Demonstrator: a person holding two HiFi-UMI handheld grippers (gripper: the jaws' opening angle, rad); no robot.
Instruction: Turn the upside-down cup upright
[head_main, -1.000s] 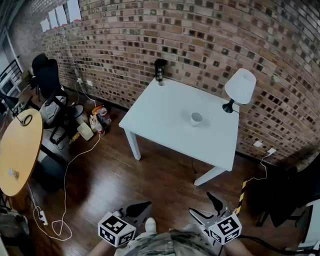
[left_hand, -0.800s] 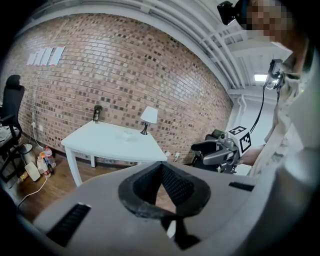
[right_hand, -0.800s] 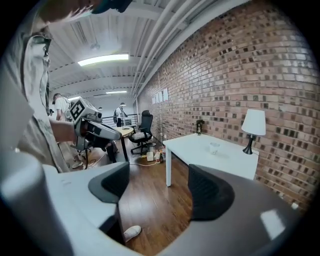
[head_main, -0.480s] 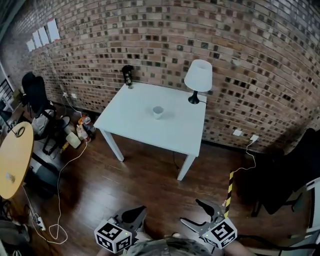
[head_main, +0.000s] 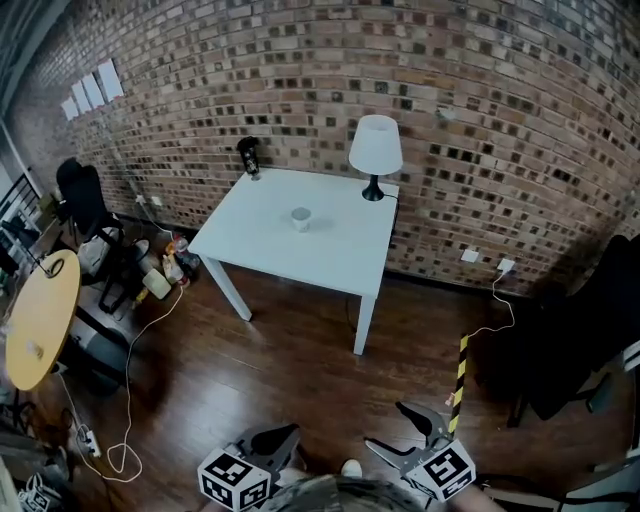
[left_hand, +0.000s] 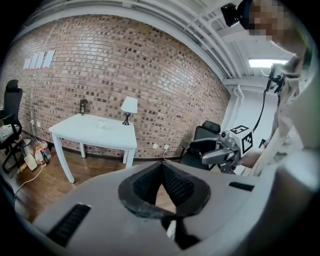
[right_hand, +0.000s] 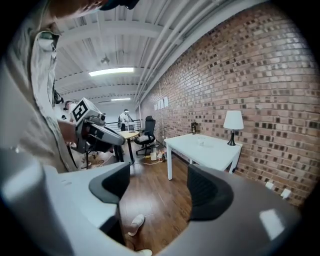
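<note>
A small white cup (head_main: 301, 217) stands near the middle of the white table (head_main: 260, 235), far ahead of me; it is too small to tell which way up it is. It also shows as a speck in the left gripper view, the cup (left_hand: 102, 120), and in the right gripper view, the cup (right_hand: 202, 141). Both grippers are held low over the wooden floor, well short of the table. My left gripper (head_main: 272, 441) (left_hand: 161, 167) has its pads meeting at the tips, with nothing between them. My right gripper (head_main: 402, 433) (right_hand: 160, 186) is open and empty.
A white lamp (head_main: 375, 150) stands at the table's back right by the brick wall, a dark bottle-like object (head_main: 247, 155) at its back left corner. A yellow round table (head_main: 40, 320), office chairs, bags and a cable lie to the left; a dark chair (head_main: 590, 340) stands right.
The view has swung, so the table has slid from the right of the picture to the centre and looks smaller. Both grippers stay low at the bottom edge, states unchanged.
</note>
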